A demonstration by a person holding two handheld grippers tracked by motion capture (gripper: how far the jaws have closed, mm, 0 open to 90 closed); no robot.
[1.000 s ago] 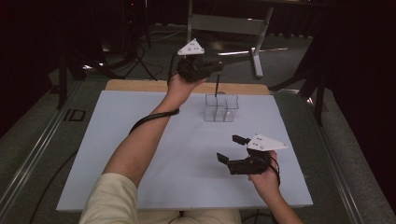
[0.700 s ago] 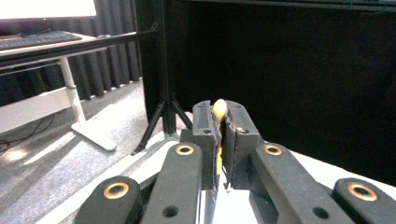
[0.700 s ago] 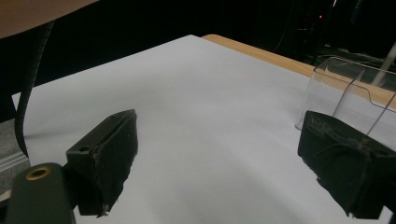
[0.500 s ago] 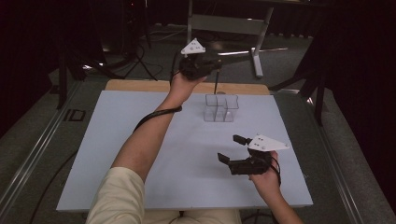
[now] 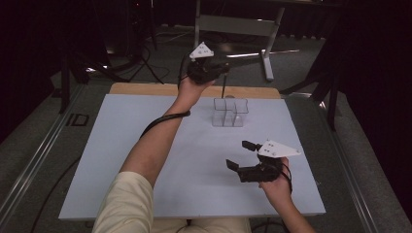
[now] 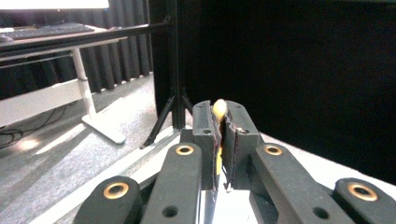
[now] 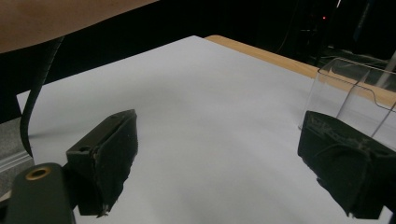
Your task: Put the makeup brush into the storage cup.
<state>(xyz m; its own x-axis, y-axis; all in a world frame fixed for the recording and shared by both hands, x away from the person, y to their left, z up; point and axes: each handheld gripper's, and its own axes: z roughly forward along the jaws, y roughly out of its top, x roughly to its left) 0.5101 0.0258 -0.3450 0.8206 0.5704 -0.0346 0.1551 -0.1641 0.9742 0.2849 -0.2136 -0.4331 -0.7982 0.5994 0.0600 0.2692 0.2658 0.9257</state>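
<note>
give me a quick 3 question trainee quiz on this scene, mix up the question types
1. True or false: the left gripper is shut on a thin stick that hangs above the clear divided container.
2. The right gripper is: A) shut on the container, B) open above the white board, C) inside the container.
3. Fill in: the tip pinched between the left gripper's pads, seen in its own view, is ____ in colour.

Key: 1 true; 2 B; 3 yellow

Clear holder (image 5: 230,111) stands far on the table (image 5: 145,145).
</note>
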